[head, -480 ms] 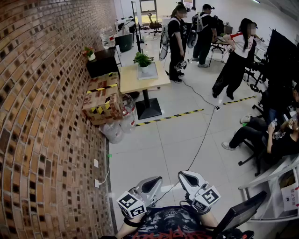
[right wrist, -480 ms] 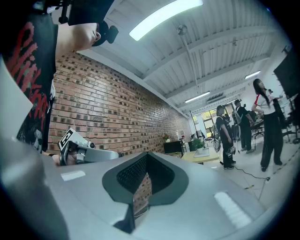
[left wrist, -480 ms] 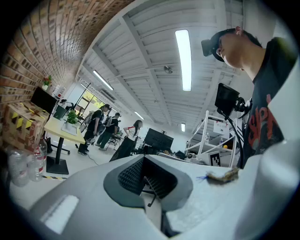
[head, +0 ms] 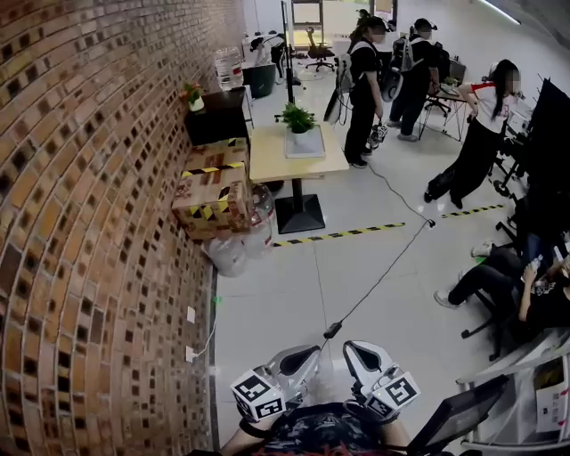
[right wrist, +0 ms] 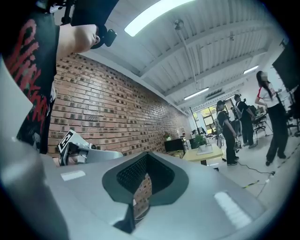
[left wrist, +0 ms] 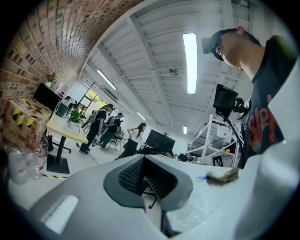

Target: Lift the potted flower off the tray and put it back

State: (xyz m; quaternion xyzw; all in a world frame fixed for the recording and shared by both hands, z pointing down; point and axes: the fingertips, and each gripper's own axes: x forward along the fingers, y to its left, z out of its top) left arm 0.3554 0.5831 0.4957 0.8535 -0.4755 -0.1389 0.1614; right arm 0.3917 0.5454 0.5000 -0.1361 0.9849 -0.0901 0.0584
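Rough brick wall (head: 89, 223) bounds the left; taped cardboard boxes (head: 211, 200) sit against it; flower (head: 298, 118) stands on pale flat tray (head: 305, 142) on square wood table (head: 267, 158), far across open glossy tile floor (head: 294, 285). Left gripper (head: 310, 354) and right gripper (head: 353, 350), grey plastic, both closed on nothing, low at bottom edge; seated person (head: 512, 285) crowds right edge.

Brick wall (head: 89, 223) fills left of frame, curved by lens. Floor (head: 303, 303) pale tile, yellow/black tape line (head: 338, 235) across mid. Upper centre: light wood surface (head: 267, 160) on black pedestal. Black cabinet (head: 218, 120) behind it against wall, cardboard boxes (head: 209, 200) w/ hazard tape in front. Window (head: 307, 11) at top edge. White ribbed ceiling (left wrist: 140, 56) w/ tube lights (left wrist: 190, 63).
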